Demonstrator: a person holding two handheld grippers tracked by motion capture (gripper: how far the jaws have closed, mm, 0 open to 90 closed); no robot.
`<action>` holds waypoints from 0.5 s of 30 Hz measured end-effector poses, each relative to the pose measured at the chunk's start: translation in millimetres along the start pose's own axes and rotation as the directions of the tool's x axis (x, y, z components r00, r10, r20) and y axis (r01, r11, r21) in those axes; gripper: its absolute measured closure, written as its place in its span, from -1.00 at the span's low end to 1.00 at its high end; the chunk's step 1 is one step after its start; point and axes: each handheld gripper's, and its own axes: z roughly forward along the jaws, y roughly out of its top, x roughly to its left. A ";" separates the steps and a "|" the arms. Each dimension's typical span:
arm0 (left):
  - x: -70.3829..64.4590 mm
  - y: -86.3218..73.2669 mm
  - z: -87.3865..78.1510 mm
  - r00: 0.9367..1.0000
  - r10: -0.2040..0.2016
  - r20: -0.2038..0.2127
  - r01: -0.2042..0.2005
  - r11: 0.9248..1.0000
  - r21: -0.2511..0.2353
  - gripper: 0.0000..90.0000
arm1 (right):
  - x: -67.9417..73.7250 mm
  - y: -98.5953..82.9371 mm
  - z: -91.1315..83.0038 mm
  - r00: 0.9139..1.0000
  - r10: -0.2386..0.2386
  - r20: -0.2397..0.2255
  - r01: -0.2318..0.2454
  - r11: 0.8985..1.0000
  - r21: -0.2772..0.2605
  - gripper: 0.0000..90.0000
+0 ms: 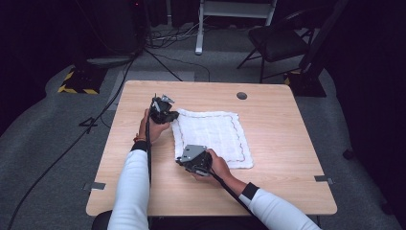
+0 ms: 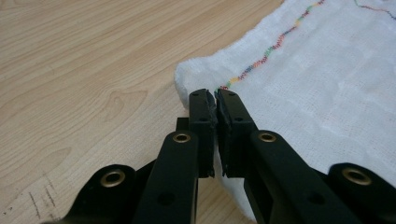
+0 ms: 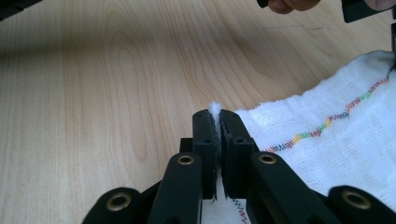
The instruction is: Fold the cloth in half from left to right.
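A: High view, item one?
B: White cloth (image 1: 213, 139) with a coloured stitched border, lying flat on the wooden table (image 1: 287, 158), a little left of centre. Left gripper (image 1: 165, 114) sits at the cloth's far-left corner; right gripper (image 1: 191, 163) at its near-left corner. Both are held in hands with white sleeves. A round grommet (image 1: 242, 96) sits near the table's far edge; a folding chair (image 1: 277, 43) stands on the floor beyond.

A: Left gripper view?
B: Left gripper (image 2: 215, 100), jaws drawn almost together with a thin slit between them, tips at the cloth (image 2: 317, 93) corner. The cloth edge lies under and beside the tips; whether fabric is pinched between them, I cannot tell. Multicoloured zigzag stitching (image 2: 266, 53) runs away from the tips.

A: Right gripper view?
B: Right gripper (image 3: 215, 114), jaws pressed narrow on the cloth (image 3: 336, 154), a white tuft poking up between the tips. The rest spreads to the right over the table (image 3: 116, 84).
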 end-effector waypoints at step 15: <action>-2.3 11.9 -20.6 1.000 0.022 -0.013 -0.023 0.999 -0.037 0.89 | 0.0 16.5 -8.5 1.000 -0.018 0.025 0.019 1.000 -0.025 0.92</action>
